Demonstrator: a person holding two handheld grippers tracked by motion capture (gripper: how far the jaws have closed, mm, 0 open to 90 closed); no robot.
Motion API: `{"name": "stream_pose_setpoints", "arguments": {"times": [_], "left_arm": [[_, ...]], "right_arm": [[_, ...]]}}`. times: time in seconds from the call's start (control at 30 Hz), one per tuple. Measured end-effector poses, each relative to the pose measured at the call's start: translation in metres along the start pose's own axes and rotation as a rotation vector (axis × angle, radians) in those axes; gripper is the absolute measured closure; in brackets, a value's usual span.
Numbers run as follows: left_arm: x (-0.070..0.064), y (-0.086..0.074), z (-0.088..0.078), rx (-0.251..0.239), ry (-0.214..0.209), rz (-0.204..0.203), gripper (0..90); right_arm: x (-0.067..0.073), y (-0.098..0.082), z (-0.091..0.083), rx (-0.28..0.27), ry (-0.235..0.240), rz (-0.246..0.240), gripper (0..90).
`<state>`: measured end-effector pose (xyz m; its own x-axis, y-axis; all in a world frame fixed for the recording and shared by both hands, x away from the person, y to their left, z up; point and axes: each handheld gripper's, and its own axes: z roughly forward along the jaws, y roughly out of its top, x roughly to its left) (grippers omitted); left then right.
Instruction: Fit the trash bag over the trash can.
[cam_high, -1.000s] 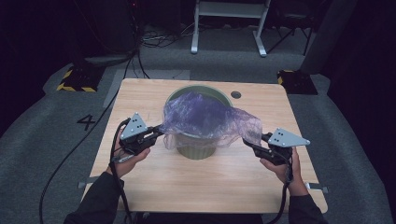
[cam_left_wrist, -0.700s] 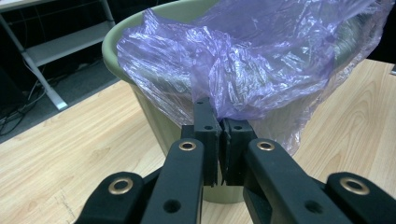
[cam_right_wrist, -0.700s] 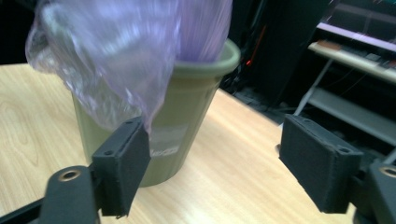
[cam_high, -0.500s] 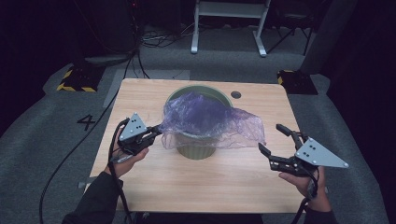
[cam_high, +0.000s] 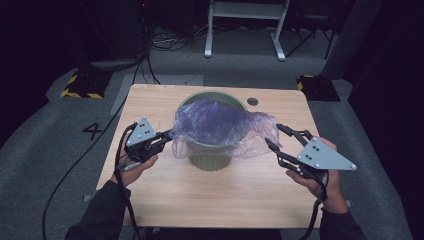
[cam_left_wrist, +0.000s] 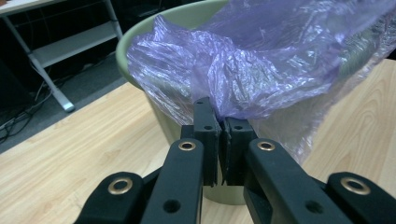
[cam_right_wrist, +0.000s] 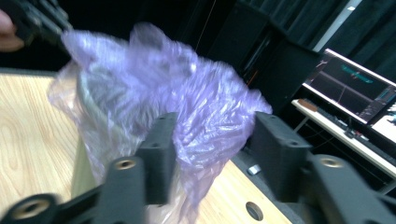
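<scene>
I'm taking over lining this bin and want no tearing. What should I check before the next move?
1. Left tongs clamped on the purple bag: ok.
2. Right tongs gripping the bag: not ok; its jaws, just closing, stand apart, with no film pinched.
3. Green bin upright on the table: ok.
4. Bag mouth over the whole rim: not ok, bunched on top.
5. Film free of tears: cannot tell.
</scene>
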<state>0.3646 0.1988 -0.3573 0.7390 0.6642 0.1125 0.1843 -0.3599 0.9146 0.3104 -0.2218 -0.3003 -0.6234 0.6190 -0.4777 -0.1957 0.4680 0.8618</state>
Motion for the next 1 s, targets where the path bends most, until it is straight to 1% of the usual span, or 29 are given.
{"name": "stream_pose_setpoints", "arguments": {"times": [0.03,0.1,0.13,0.17,0.2,0.27,0.3,0.37,0.4,0.47,0.5,0.67,0.73,0.9,1.0], "left_arm": [[0.001,0.001,0.001,0.008,0.002,0.002,86.7],[0.004,0.002,0.003,0.023,0.005,0.002,87.3],[0.007,0.002,0.005,0.032,0.004,0.001,87.6],[0.009,0.002,0.008,0.045,0.004,-0.003,87.6],[0.011,0.001,0.010,0.052,0.003,-0.007,87.6],[0.018,0.001,0.016,0.068,-0.006,-0.031,87.5],[0.020,0.000,0.018,0.072,-0.010,-0.036,87.3],[0.024,0.001,0.022,0.087,-0.006,-0.037,86.7],[0.026,0.001,0.024,0.092,-0.002,-0.038,86.6],[0.030,0.000,0.027,0.095,0.005,-0.045,86.2],[0.032,0.000,0.028,0.096,0.012,-0.047,86.3],[0.040,-0.003,0.035,0.108,0.030,-0.060,86.6],[0.043,-0.004,0.038,0.113,0.032,-0.066,86.7],[0.051,-0.008,0.047,0.137,0.039,-0.082,86.4],[0.054,-0.011,0.053,0.156,0.041,-0.093,86.3]], "right_arm": [[-0.003,-0.001,0.006,0.020,0.010,0.001,67.5],[-0.009,-0.004,0.014,0.039,0.019,0.020,77.0],[-0.013,-0.006,0.018,0.040,0.027,0.052,82.8],[-0.017,-0.008,0.022,0.046,0.040,0.079,84.9],[-0.021,-0.011,0.028,0.064,0.042,0.104,86.9],[-0.027,-0.015,0.037,0.087,0.033,0.140,88.3],[-0.030,-0.017,0.043,0.109,0.035,0.164,88.7],[-0.034,-0.020,0.051,0.134,0.019,0.187,89.1],[-0.036,-0.021,0.056,0.145,0.018,0.197,89.3],[-0.040,-0.022,0.066,0.168,0.008,0.205,89.6],[-0.042,-0.023,0.071,0.171,0.015,0.216,89.6],[-0.050,-0.030,0.094,0.209,0.002,0.230,89.7],[-0.053,-0.035,0.103,0.225,0.007,0.253,89.8],[-0.057,-0.047,0.123,0.256,0.012,0.277,89.7],[-0.058,-0.055,0.134,0.276,0.027,0.303,89.7]]}}
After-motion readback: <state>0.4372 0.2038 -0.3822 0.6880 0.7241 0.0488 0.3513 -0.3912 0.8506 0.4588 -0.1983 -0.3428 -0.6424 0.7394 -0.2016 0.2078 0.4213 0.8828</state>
